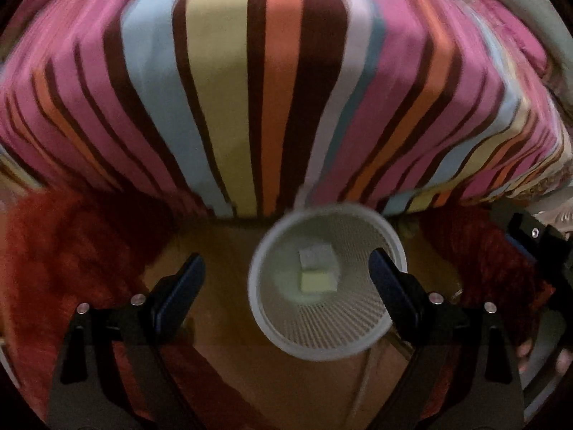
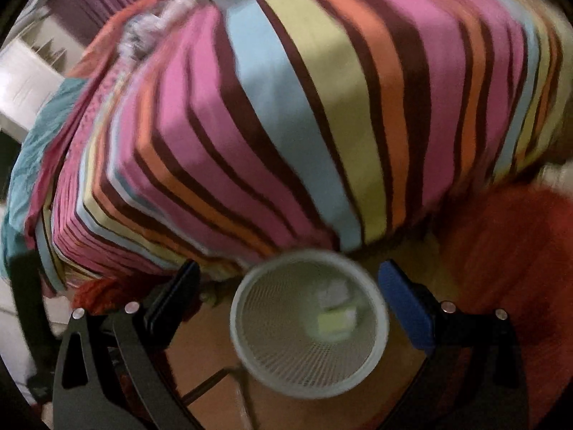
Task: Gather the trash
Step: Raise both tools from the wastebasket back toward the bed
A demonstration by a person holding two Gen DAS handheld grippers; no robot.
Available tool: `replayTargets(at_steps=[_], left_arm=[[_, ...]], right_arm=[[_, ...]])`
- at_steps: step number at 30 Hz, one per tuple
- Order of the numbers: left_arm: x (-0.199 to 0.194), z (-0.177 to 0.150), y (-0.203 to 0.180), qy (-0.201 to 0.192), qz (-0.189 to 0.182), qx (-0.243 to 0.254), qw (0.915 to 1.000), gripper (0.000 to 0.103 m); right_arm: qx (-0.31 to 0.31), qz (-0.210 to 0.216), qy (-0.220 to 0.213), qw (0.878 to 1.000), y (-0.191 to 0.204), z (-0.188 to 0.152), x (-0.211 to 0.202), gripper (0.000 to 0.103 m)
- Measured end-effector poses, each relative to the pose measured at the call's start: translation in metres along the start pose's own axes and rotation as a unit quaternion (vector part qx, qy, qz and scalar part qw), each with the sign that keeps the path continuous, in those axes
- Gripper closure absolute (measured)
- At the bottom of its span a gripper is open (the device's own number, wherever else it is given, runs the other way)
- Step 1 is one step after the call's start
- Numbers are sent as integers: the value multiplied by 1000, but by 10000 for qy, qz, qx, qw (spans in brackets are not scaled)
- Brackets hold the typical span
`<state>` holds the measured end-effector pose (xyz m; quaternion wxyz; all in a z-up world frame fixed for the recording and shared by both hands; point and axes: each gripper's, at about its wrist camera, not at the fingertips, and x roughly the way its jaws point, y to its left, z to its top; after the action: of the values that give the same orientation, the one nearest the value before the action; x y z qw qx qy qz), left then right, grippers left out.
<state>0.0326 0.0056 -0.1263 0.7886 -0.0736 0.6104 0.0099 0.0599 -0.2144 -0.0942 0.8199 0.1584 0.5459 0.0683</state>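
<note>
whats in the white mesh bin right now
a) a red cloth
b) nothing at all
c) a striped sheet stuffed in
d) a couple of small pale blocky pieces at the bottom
d, both wrist views look down into the white mesh bin and show two small pale pieces lying on its bottom, one whitish and one yellowish; the striped bedding lies outside it.
</note>
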Motion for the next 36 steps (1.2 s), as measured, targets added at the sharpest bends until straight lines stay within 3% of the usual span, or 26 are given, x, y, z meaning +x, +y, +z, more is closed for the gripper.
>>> replayTargets(at_steps=[4, 10, 14, 24, 36], left_arm=[[-32, 12, -3, -639, 258, 272, 9973, 13], [-75, 31, 1, -1520, 438, 249, 9871, 13], [-90, 47, -2, -1802, 575, 355, 9813, 13], [-103, 87, 1, -2068, 654, 189, 9760, 13], [-105, 146, 4, -2270, 557, 47, 9723, 13]], right_arm=[[-445, -237, -725, 9961, 11, 15, -27, 8], [-792, -381, -1660, 9822, 24, 36, -63, 8], [-956, -416, -1861, 9770, 34, 51, -72, 8], [-1103, -621, -2217, 9669, 49, 77, -77, 8], [-1082, -645, -2180, 9678, 57, 117, -61, 8]])
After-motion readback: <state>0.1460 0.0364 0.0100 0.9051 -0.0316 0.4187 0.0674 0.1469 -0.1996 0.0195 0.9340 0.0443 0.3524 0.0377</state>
